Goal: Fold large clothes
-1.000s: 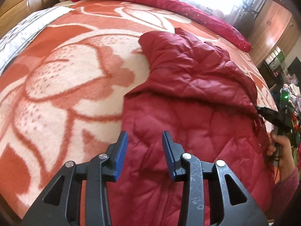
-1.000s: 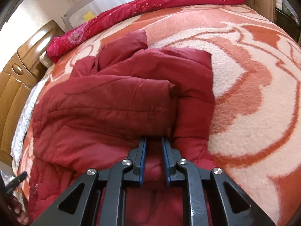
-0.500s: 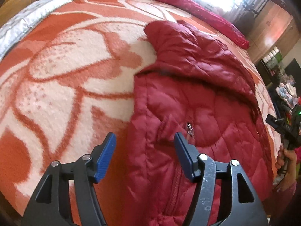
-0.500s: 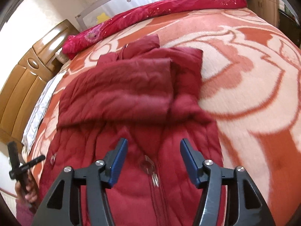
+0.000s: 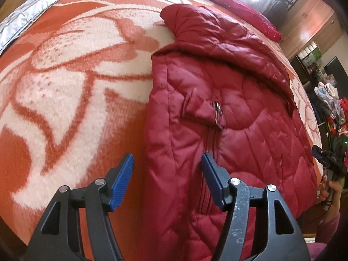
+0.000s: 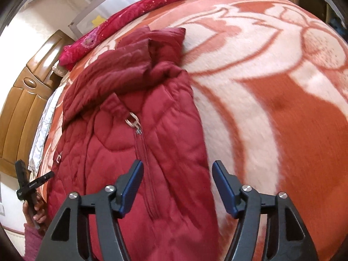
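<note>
A dark red quilted jacket [image 5: 228, 130] lies zipped on the bed, front up, its sleeves folded across the upper part. Its zip pull [image 5: 218, 114] shows below the folded sleeve. My left gripper [image 5: 167, 161] hovers open above the jacket's left edge, one finger over the blanket and one over the zip line. In the right wrist view the jacket [image 6: 152, 130] fills the left half. My right gripper [image 6: 178, 167] hangs above its right edge. Its jaws are opening, and only the jacket's edge lies below them, untouched by the pads.
An orange and cream flowered blanket [image 6: 282, 108] covers the bed. A rolled red quilt [image 6: 152, 4] lies along its far side, and a wooden headboard [image 6: 24, 108] stands at one end. Cabinets [image 5: 308, 21] and heaped clothes [image 5: 330, 100] lie beyond the bed. A hand [image 6: 34, 213] holds the other gripper's handle.
The right gripper let go of the folded sleeve, opened wide and drew back toward the jacket's lower right edge. The left gripper opened and shifted over the jacket's left edge.
</note>
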### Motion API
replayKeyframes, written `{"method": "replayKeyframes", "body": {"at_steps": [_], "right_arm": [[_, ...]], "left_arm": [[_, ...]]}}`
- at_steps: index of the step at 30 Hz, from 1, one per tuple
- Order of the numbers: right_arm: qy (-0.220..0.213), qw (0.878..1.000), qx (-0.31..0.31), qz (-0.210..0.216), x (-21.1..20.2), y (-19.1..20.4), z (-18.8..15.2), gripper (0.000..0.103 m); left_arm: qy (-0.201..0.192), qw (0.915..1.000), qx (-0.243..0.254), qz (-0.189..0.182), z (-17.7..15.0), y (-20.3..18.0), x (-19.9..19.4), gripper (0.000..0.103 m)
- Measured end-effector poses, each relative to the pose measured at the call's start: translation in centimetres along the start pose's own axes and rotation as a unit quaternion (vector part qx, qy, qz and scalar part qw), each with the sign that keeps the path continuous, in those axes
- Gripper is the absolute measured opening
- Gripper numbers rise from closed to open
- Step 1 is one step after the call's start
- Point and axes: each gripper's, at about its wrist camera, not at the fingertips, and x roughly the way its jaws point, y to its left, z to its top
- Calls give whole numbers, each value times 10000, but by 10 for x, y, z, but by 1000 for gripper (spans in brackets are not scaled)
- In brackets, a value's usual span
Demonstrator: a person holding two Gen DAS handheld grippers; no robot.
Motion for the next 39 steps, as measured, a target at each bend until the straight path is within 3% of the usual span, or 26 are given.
{"method": "replayKeyframes", "body": {"at_steps": [5,13,24,33,37,39], "right_arm": [[202,9997,76,-121,-5,-19,-22,70],[412,9977,412,361,-9,-42,-44,71],[802,9924,119,927,-4,-25,-71,74],[972,9855,-184,1376,-9,-15,-94,74],[911,9824,-108,1629,-3,-16,-96,73],[901,9812,-165,1701,0,-14,-96,73]], "left_arm": [[69,9999,6,-155,-10,1,-3,67],[245,9990,0,-384,-24,3,-8,68],[390,9971,114,-644,-51,3,-9,82],[466,9941,466,-861,-73,-13,-13,84],[594,9890,513,-1254,-80,-23,-9,85],[554,9885,631,-1256,-84,-30,-11,85]]}}
